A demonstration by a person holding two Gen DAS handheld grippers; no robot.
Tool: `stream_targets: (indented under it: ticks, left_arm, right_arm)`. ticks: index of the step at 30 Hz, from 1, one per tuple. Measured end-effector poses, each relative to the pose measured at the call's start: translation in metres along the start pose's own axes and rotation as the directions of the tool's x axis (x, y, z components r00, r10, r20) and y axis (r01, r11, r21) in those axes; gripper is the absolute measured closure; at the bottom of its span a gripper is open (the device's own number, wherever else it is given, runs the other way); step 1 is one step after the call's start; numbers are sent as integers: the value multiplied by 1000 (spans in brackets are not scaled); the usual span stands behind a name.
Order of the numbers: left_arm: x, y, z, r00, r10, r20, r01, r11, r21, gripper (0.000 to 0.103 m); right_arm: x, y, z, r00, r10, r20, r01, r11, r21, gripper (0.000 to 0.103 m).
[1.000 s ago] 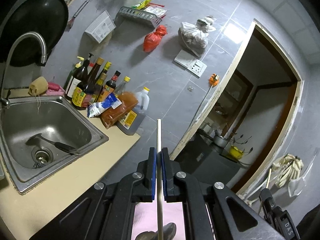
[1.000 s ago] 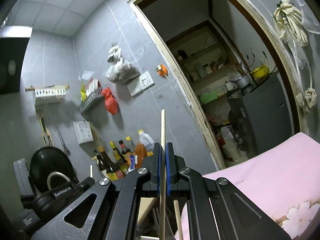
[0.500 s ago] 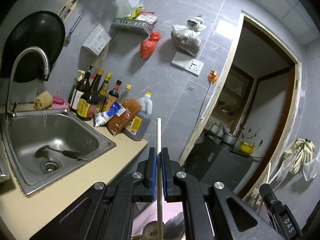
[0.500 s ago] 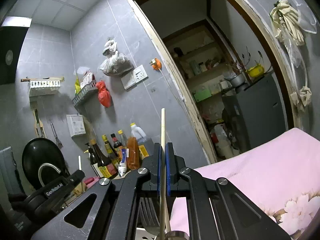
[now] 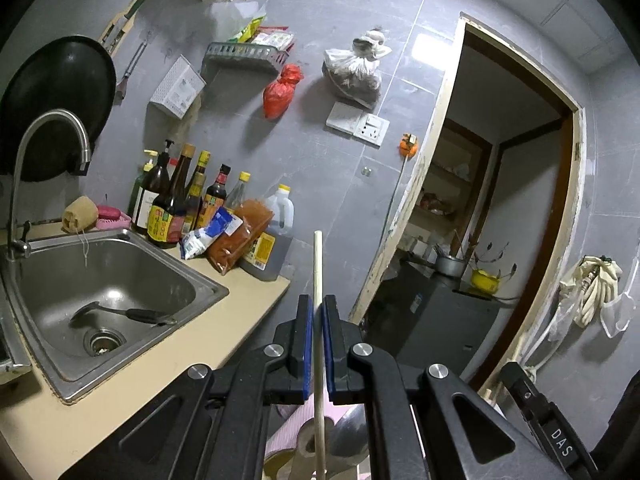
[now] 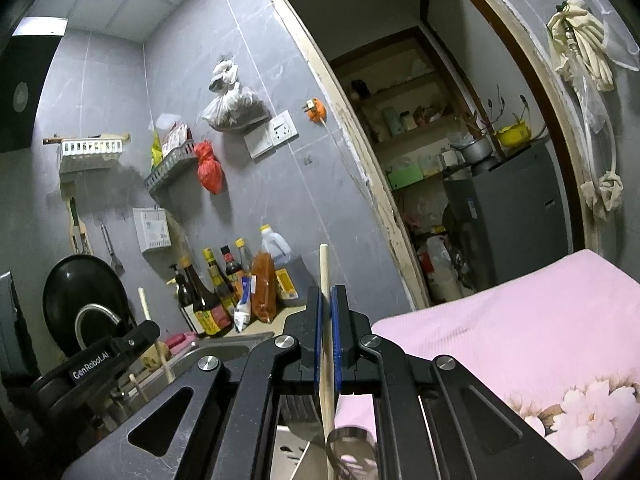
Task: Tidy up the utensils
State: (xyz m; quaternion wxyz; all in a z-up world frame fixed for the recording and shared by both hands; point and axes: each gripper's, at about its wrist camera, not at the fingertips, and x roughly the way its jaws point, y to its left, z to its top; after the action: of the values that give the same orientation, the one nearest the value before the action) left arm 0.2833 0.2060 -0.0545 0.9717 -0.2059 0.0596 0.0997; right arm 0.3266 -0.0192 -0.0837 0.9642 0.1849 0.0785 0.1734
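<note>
The grey tiled wall [image 5: 332, 184] fills most of both views, with an open doorway [image 5: 508, 208] on its right side. At the left, a steel sink [image 5: 100, 280] is set in a beige counter [image 5: 152, 364], and a dark spatula [image 5: 120, 314] lies in the basin near the drain. A curved faucet [image 5: 44, 140] stands over the sink, and a black wok [image 5: 56, 96] hangs on the wall behind it. A pink cloth [image 6: 500, 344] with a flower print covers the lower right part of the right wrist view. A row of sauce bottles [image 5: 184, 196] stands on the counter beside the wall, next to a big oil jug [image 5: 276, 240] and an orange packet [image 5: 244, 236].

The left gripper [image 5: 316, 312] has its 2 blue-padded jaws closed narrow on a thin wooden stick [image 5: 318, 264], which passes between them and rises above the fingertips. The right gripper [image 6: 328, 300] also keeps its jaws pressed on a wooden handle [image 6: 325, 268], a little thicker, standing almost upright. Under the right gripper, the edge of a metal utensil head [image 6: 352, 452] is visible, but I cannot tell if it belongs to this handle. The lower end of each stick is hidden behind the gripper bodies.
</note>
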Motion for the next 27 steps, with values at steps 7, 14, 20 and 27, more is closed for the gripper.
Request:
stream_targets:
  ticks: [7,14,20,27]
  left_arm:
    - [-2,1,0,998,-18,-53,22,997,67,98]
    - [-3,-6,-1,990,-55,-129,71,990,122,96]
    - [-6,-8,2,970,-100,-220,124,988,97,56]
    - [-16,-20,17,957,-95,-273,135,982,134,43]
  right_arm:
    - [-7,0,-6,999,-15,-32,15,1000,-9,98]
    - [-15,2,0,997,-40,-71,38,999,-39,82]
    - [-26,-4,12,989,-78,-124,74,997,-31,70]
    - [-53,-9,39,979,-146,-144,139,988,-60,49]
